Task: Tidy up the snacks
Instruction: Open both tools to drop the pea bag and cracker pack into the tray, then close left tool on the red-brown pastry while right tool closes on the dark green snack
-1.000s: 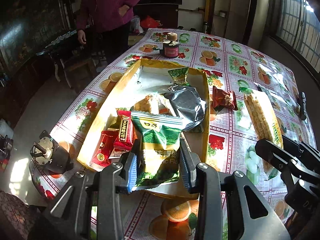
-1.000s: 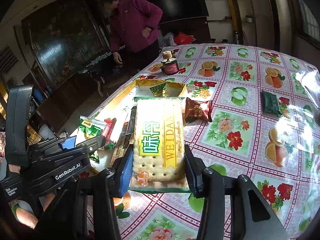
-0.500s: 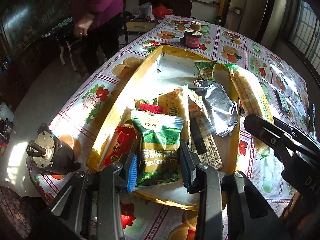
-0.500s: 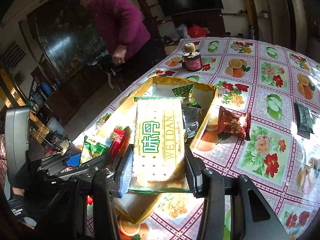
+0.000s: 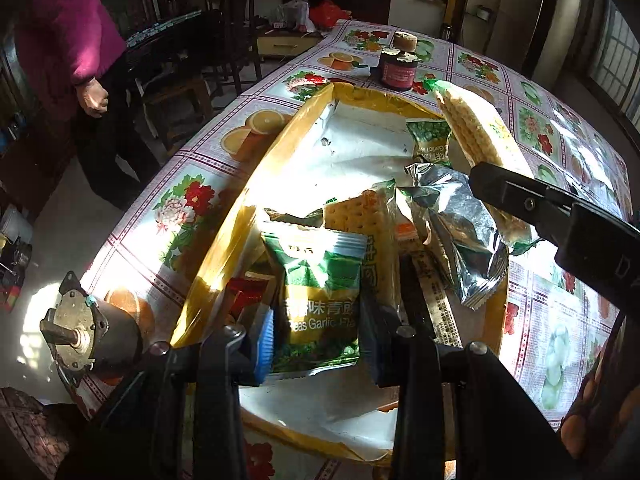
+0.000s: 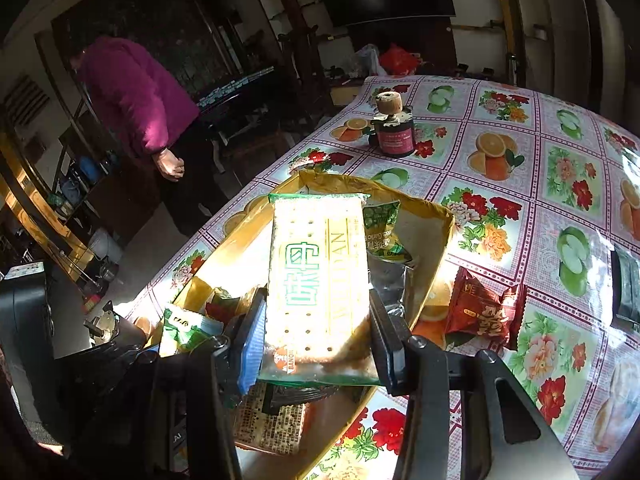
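Note:
My left gripper is shut on a green pea snack packet and holds it over the near end of the yellow tray. My right gripper is shut on a long cracker pack and holds it over the same tray. The cracker pack also shows in the left wrist view, at the tray's right side. Several snacks lie in the tray: a silver packet, another cracker pack, a small green packet.
A dark red jar stands on the fruit-print tablecloth beyond the tray. A red snack packet and a dark green packet lie right of the tray. A small motor sits at the table's left corner. A person in purple stands at left.
Both grippers have moved forward and left over the tray with their packs. The cracker pack now hangs over the tray's far right part. The person has stepped left.

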The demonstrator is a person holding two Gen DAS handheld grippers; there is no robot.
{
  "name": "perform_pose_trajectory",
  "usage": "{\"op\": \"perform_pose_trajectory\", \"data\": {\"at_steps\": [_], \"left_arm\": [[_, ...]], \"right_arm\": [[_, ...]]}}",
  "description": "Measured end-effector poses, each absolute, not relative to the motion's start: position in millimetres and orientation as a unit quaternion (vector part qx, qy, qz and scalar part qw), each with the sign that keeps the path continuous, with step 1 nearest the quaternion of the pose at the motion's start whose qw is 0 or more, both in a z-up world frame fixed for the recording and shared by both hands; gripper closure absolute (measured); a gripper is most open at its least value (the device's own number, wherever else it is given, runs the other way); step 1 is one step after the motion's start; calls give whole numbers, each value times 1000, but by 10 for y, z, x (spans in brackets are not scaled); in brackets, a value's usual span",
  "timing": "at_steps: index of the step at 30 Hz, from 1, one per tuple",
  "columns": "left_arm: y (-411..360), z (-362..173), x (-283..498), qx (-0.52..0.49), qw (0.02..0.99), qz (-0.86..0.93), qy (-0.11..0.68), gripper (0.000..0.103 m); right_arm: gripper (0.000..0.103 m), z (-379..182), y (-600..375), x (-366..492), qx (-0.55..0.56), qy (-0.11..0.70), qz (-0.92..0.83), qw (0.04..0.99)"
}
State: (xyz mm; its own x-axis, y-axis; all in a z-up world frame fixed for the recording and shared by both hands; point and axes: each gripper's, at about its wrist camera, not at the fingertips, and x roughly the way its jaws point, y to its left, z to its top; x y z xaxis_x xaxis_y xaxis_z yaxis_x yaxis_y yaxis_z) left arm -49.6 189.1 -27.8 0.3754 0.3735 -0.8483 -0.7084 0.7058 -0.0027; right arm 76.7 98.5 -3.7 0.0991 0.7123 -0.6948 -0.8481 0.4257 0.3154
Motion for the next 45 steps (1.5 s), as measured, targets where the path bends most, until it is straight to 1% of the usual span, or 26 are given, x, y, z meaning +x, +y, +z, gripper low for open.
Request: {"op": "perform_pose_trajectory", "data": {"at_steps": [8, 12, 14, 15, 16, 17, 18, 19, 21, 29, 32, 34, 39, 45], "left_arm": [[1936, -302, -425, -170, 806, 345, 450, 65], [1942, -303, -408, -163, 806, 350, 450, 62], [1947, -303, -418, -162, 802, 356, 450, 56], [1958, -302, -422, -162, 801, 360, 451, 50], [1972, -301, -436, -163, 800, 363, 450, 41], [1989, -299, -449, -165, 798, 365, 450, 37], [2006, -298, -466, -168, 797, 366, 450, 28], [2020, -293, -479, -173, 797, 365, 449, 23], [2031, -285, -498, -181, 797, 360, 449, 20], [1851, -123, -502, -179, 811, 343, 440, 18], [1696, -19, -449, -171, 822, 328, 432, 17], [1565, 48, -374, -166, 833, 308, 429, 17], [1169, 130, -92, -145, 854, 255, 430, 16], [676, 125, 377, -91, 867, 210, 443, 15]], "right_arm": [[57, -250, 1179, 864, -98, 427, 524, 731], [56, -284, 1217, 878, -94, 431, 525, 728], [54, -276, 1229, 882, -90, 432, 529, 725], [53, -277, 1236, 881, -91, 431, 529, 725], [52, -279, 1238, 880, -93, 432, 528, 725], [48, -282, 1240, 885, -91, 432, 528, 725], [46, -289, 1235, 891, -88, 434, 528, 724], [44, -300, 1231, 902, -85, 438, 528, 723], [43, -307, 1207, 921, -76, 443, 527, 721], [41, -91, 843, 1024, -17, 437, 531, 726], [38, 10, 538, 1129, -1, 421, 513, 748], [38, 31, 285, 1249, 8, 415, 493, 765], [38, -92, -410, 1585, 35, 425, 422, 800], [38, -274, -980, 1811, 66, 440, 375, 813]]}}
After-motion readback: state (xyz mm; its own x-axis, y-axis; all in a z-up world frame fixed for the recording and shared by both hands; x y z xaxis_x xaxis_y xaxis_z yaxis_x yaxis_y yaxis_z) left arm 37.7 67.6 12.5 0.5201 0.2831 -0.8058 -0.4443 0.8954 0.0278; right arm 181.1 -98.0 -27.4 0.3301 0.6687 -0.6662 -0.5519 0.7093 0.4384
